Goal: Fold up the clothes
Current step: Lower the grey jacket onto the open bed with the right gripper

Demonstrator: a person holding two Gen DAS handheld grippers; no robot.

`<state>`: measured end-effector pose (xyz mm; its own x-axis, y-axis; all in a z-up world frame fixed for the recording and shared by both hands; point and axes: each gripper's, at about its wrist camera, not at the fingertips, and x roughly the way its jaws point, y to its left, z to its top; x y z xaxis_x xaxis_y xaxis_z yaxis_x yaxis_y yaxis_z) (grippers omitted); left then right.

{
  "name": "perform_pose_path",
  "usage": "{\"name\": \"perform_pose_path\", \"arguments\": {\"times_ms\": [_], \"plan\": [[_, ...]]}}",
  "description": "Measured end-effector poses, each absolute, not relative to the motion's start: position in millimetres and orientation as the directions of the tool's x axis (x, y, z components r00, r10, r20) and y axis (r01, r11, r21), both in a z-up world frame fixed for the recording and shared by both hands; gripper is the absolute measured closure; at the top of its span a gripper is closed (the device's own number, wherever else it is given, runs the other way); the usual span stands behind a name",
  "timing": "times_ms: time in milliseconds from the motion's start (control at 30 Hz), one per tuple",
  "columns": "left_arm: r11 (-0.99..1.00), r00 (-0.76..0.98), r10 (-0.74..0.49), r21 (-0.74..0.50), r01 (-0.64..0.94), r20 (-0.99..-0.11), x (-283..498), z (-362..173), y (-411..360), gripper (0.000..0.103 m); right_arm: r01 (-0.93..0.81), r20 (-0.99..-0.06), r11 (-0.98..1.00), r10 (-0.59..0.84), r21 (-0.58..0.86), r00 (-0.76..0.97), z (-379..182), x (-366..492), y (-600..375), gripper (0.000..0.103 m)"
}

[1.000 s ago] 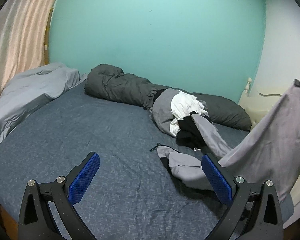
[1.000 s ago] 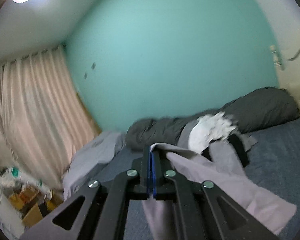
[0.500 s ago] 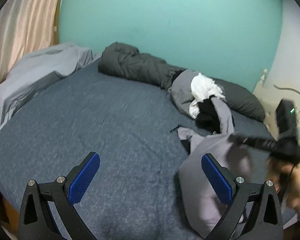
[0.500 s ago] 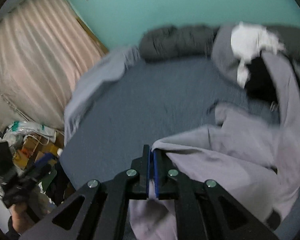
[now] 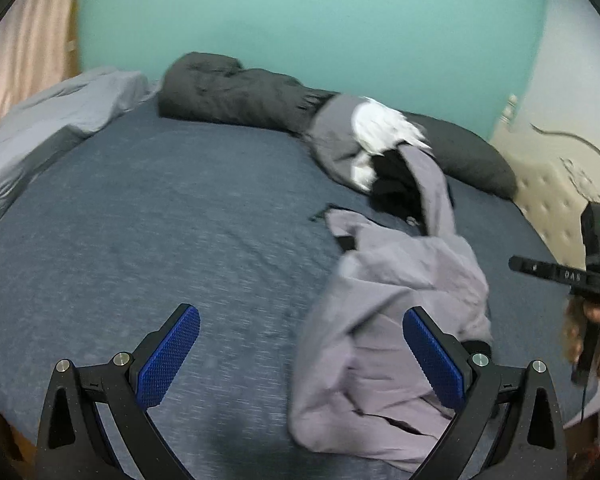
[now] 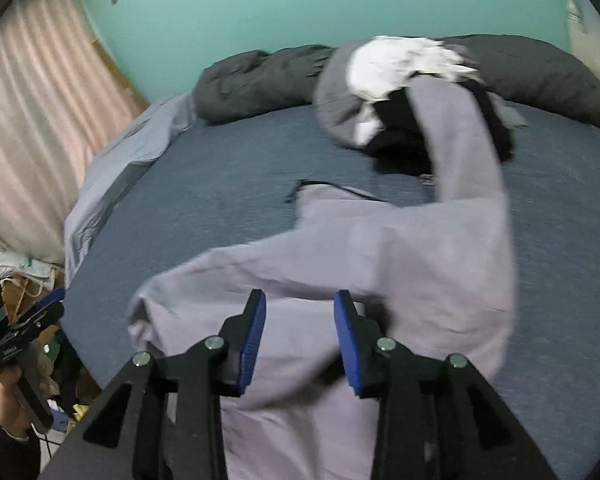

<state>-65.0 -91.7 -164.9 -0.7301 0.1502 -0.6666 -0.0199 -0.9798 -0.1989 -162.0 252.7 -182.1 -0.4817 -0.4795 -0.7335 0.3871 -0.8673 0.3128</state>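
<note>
A light grey garment (image 5: pixel 396 320) (image 6: pixel 380 272) lies crumpled on the dark blue bed, one long part trailing back over the clothes pile (image 5: pixel 380 152) (image 6: pixel 400 92) of grey, white and black pieces. My right gripper (image 6: pixel 300 336) hovers just above the garment, jaws open, nothing between the blue pads. My left gripper (image 5: pixel 300 356) is wide open above the bed's near edge; its right finger overlaps the garment's left part in view. The right gripper's body (image 5: pixel 572 276) shows at the right edge of the left wrist view, held by a hand.
A dark grey rolled duvet (image 5: pixel 236 92) and pillow (image 5: pixel 468 152) run along the teal wall. A pale grey sheet (image 5: pixel 40 128) is bunched at the bed's left side. A padded headboard (image 5: pixel 556 184) stands right. Curtains (image 6: pixel 28 128) and floor clutter (image 6: pixel 24 280) lie left of the bed.
The right gripper swung down from holding the garment in the air, laid it on the bed, and opened, letting go. The left gripper stayed open and shifted slightly.
</note>
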Motion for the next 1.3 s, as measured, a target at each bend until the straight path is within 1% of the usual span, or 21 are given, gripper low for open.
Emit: {"name": "perform_pose_path", "arguments": {"times_ms": [67, 233, 367, 533, 667, 967, 1067, 1133, 1167, 1200, 1233, 1300], "plan": [[-0.982, -0.726, 0.16, -0.18, -0.05, -0.669, -65.4, -166.3, -73.5, 0.0, 0.364, -0.747, -0.887, -0.444, 0.286, -0.494, -188.6, -158.9, 274.6, 0.065], [-0.971, -0.683, 0.235, -0.192, -0.14, -0.691, -73.1, -177.8, -20.1, 0.0, 0.312, -0.763, -0.904, -0.417, 0.292, -0.494, -211.6, -148.8, 311.2, 0.065], [-0.966, -0.65, 0.25, -0.14, -0.216, -0.718, -81.7, -189.7, 25.3, 0.0, 0.295, -0.777, -0.909, -0.408, 0.296, -0.479, -229.0, -144.6, 326.1, 0.065], [-0.947, -0.609, 0.281, -0.111, -0.302, -0.742, -90.8, -209.5, 69.1, 0.0, 0.281, -0.781, -0.91, -0.408, 0.305, -0.473, -242.1, -143.5, 339.6, 0.065], [-0.938, -0.58, 0.267, -0.07, -0.338, -0.77, -99.2, -229.6, 95.7, 0.0, 0.278, -0.794, -0.915, -0.395, 0.293, -0.462, -254.7, -143.5, 347.3, 0.065], [-0.941, -0.537, 0.24, -0.056, -0.335, -0.809, -118.0, -266.3, 109.4, 0.0, 0.271, -0.806, -0.911, -0.403, 0.31, -0.434, -275.0, -149.7, 350.6, 0.065], [-0.938, -0.524, 0.233, -0.048, -0.342, -0.82, -123.6, -274.6, 110.5, 0.005, 0.273, -0.808, -0.909, -0.408, 0.316, -0.425, -279.3, -152.0, 346.6, 0.065], [-0.935, -0.52, 0.228, -0.036, -0.353, -0.823, -126.7, -279.8, 110.3, 0.007, 0.279, -0.81, -0.907, -0.41, 0.315, -0.419, -281.8, -153.1, 342.6, 0.065], [-0.933, -0.513, 0.226, -0.032, -0.359, -0.828, -128.3, -283.3, 109.4, 0.011, 0.282, -0.811, -0.907, -0.411, 0.314, -0.416, -283.1, -153.6, 340.6, 0.065], [-0.931, -0.506, 0.223, -0.028, -0.365, -0.833, -129.8, -286.8, 108.4, 0.018, 0.285, -0.813, -0.906, -0.411, 0.313, -0.413, -284.4, -154.2, 338.5, 0.065], [-0.93, -0.504, 0.219, -0.023, -0.366, -0.835, -131.4, -289.6, 107.7, 0.021, 0.291, -0.816, -0.905, -0.411, 0.31, -0.407, -286.9, -155.1, 335.2, 0.065], [-0.93, -0.499, 0.21, -0.014, -0.368, -0.841, -133.2, -294.8, 104.5, 0.032, 0.303, -0.823, -0.903, -0.41, 0.304, -0.393, -292.2, -157.0, 328.3, 0.065]]}}
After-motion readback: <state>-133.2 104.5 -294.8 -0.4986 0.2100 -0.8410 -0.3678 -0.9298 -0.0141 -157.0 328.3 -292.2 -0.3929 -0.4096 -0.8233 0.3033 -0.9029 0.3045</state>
